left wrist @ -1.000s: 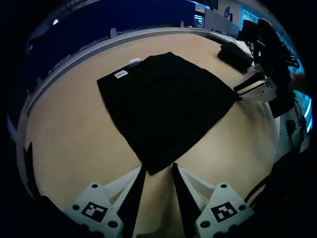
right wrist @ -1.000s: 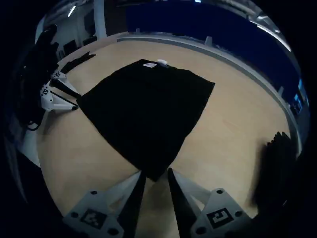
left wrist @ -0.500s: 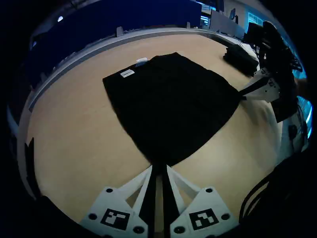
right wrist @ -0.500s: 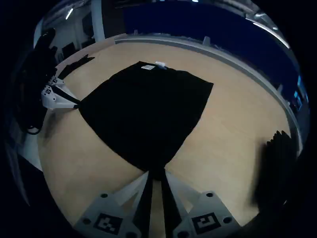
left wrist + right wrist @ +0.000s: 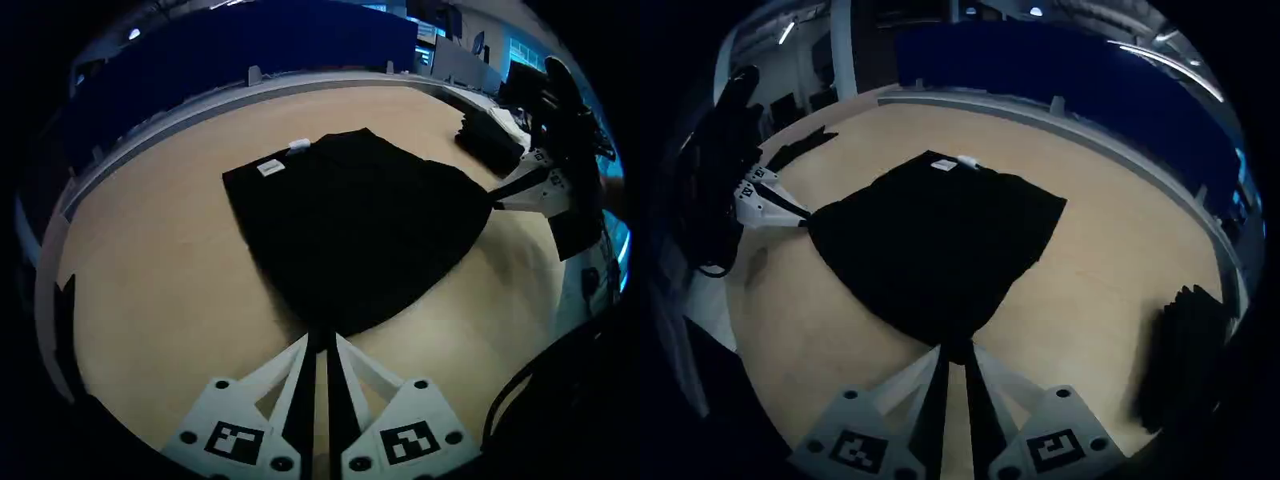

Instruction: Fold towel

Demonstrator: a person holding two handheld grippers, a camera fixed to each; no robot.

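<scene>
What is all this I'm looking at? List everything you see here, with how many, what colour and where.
towel: one, black, spread on the table.
labels: two, white, at the towel's far edge.
table: one, light wood, under the towel.
stack of folded cloths: one, dark, on the table, apart from the towel.
partition: one, blue, behind the table.
left tool: one, white with black fingers, shut on a near corner of the towel.
right tool: one, white with black fingers, shut on another corner of the towel.
</scene>
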